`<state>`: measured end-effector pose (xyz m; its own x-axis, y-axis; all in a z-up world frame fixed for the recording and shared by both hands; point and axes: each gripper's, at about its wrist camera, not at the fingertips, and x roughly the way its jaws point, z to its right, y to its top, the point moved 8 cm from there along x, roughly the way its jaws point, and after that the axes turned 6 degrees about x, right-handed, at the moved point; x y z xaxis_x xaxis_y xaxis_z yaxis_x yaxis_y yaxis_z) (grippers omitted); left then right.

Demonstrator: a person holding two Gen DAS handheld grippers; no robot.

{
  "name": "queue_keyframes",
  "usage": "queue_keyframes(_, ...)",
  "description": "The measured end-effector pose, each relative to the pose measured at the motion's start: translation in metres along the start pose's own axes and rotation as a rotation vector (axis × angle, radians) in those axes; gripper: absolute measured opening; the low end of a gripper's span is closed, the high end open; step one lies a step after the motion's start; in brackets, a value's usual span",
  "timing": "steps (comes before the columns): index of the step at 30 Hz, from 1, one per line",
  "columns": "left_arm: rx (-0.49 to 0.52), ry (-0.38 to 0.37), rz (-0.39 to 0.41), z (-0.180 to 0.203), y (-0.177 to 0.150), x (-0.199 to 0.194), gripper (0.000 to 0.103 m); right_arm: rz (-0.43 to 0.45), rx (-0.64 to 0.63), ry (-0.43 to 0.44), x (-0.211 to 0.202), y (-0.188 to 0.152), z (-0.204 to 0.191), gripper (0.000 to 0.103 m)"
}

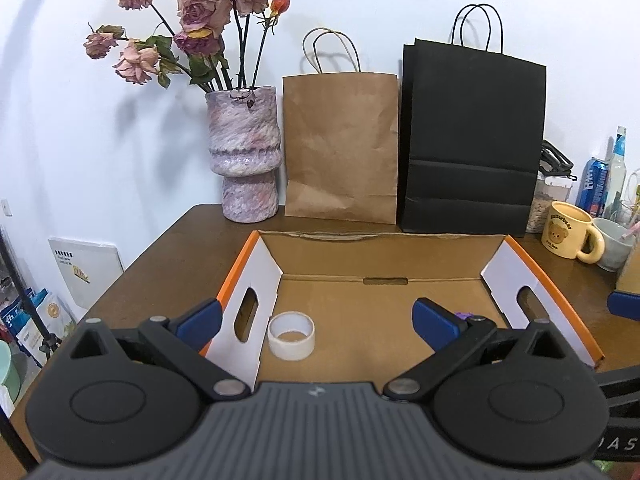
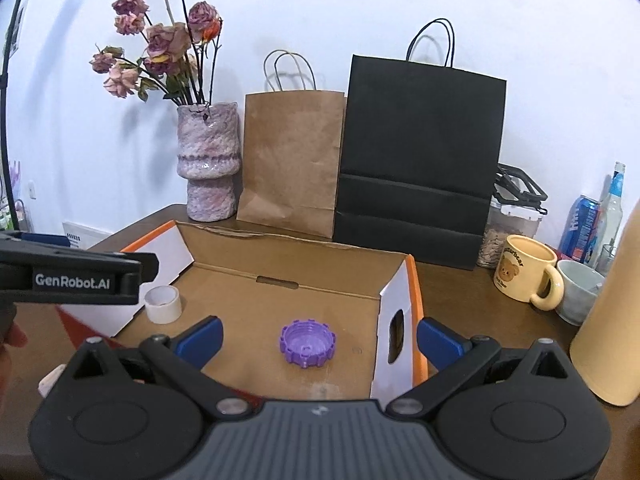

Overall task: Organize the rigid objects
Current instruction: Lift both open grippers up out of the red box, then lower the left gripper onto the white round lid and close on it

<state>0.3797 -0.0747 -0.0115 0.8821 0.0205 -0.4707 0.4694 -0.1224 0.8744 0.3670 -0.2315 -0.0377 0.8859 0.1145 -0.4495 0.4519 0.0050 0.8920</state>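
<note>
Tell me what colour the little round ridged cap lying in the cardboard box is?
Purple. The ridged plastic cap shows best in the right wrist view.

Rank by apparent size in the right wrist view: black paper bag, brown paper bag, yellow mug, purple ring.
1. black paper bag
2. brown paper bag
3. yellow mug and purple ring look alike; the ring sits nearer the camera, so unranked.

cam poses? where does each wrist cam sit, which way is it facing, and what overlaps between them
Left wrist: on the left gripper, open, facing into the cardboard box at the tape roll; a blue pad of the right gripper shows at the frame's right edge.
Right wrist: on the right gripper, open, above the purple cap; the left gripper's body crosses at left.
Shared: box, tape roll, vase, both bags, bear mug.
</note>
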Motion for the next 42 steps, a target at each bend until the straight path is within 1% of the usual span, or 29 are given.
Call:
queue_keyframes(14, 0.001, -0.006, -0.008, 0.001, -0.025, -0.043, 0.103, -0.005, 0.006, 0.002, -0.048, -0.031, -0.001, 0.103)
queue_keyframes(17, 0.001, -0.006, -0.007, 0.001, -0.025, -0.043, 0.103, -0.007, 0.005, 0.003, -0.057, -0.037, -0.001, 0.103)
queue_keyframes(26, 0.003, -0.007, -0.008, 0.0, -0.05, -0.077, 0.103, -0.013, -0.001, 0.007, -0.083, -0.056, -0.004, 0.103)
queue_keyframes(42, 0.019, -0.02, -0.07, 0.005, -0.093, -0.098, 0.103, -0.057, -0.002, 0.019, -0.106, -0.092, -0.003, 0.103)
